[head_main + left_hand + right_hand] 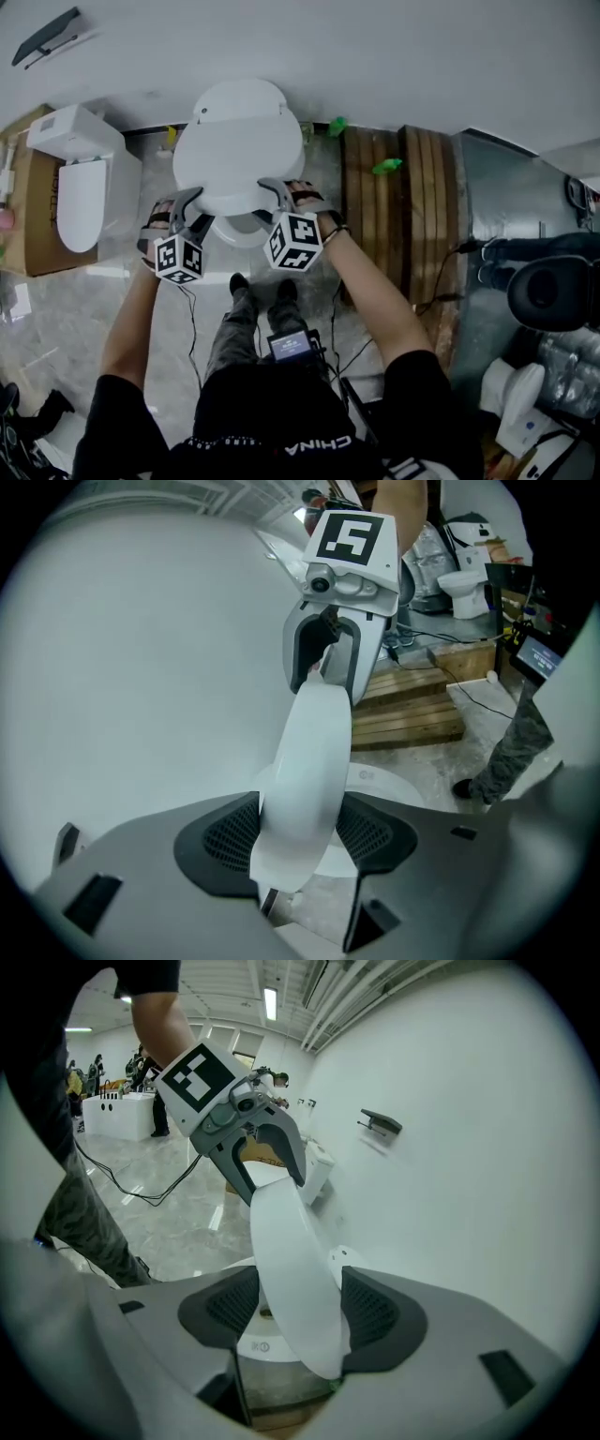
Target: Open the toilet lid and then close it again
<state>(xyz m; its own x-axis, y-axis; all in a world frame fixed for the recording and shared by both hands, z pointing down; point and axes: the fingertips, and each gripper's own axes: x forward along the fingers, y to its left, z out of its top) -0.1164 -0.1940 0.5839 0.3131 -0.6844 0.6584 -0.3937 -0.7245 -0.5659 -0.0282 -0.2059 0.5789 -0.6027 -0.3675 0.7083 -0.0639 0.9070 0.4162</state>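
White, glossy plastic made up the toilet lid (230, 157), a smooth rounded oval with a thin, curved rim. It stood partly raised over the seat (239, 232), tilted away from the wall, with its front edge caught on both sides. The left gripper (197, 208) pinched the rim at the lid's left front, and the right gripper (272, 199) pinched it at the right front, the two close together and level with each other.

In the left gripper view the rim (309, 761) ran edge-on between the dark, grid-textured pads (225, 836) of that gripper (305, 841), filling the gap between them. The right gripper view showed the same: the pale rim (292, 1260) filled the space between the ribbed pads (375, 1312) of that gripper (298, 1312). Each gripper carried a black-and-white marker cube (178, 258).

Slatted wooden pallets (394, 206) lay on the grey, marbled floor (56, 319) just to the toilet's right.
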